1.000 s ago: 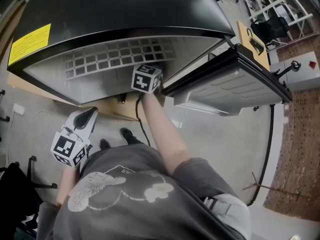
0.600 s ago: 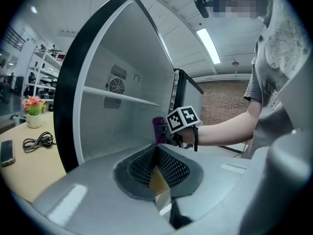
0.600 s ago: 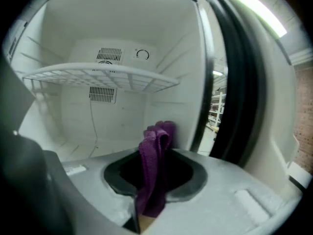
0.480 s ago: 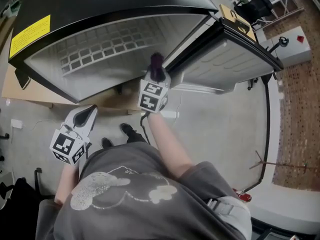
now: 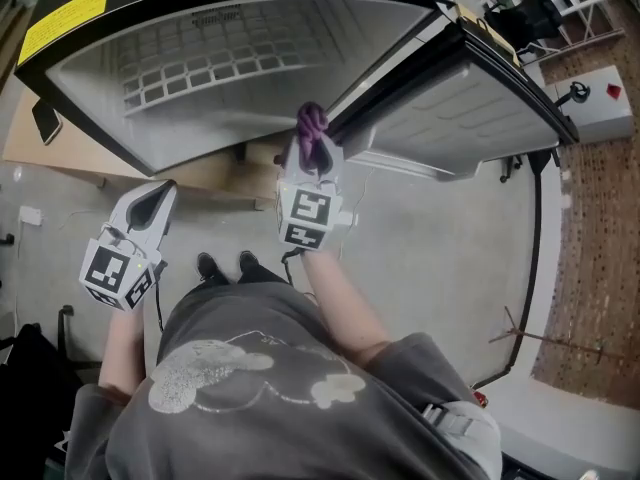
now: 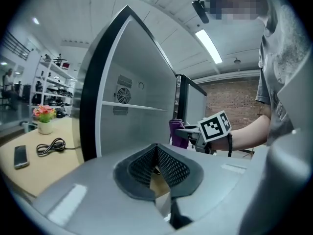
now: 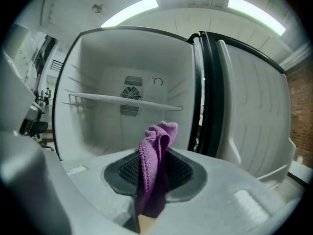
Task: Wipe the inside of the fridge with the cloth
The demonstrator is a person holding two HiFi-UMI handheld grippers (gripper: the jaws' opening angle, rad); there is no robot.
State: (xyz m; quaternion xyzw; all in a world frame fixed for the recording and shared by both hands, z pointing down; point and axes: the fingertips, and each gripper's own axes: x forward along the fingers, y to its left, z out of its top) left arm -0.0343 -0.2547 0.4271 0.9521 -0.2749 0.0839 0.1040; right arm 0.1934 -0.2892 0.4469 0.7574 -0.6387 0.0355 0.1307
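The right tongs (image 7: 149, 190) are clamped on the purple cloth (image 7: 155, 146), whose free end stands up from the jaws toward the open fridge (image 7: 98, 72). The fridge's bare cavity and wire shelf (image 7: 122, 101) lie straight ahead. The left tongs (image 6: 156, 165) are closed on nothing and farther from the opening, so the right arm is nearer.

Left hand-held gripper (image 6: 156, 154) jaws together, empty, open fridge (image 6: 132, 106), purple cloth (image 6: 176, 133) beyond, phone (image 6: 21, 156) on table (image 6: 24, 177)
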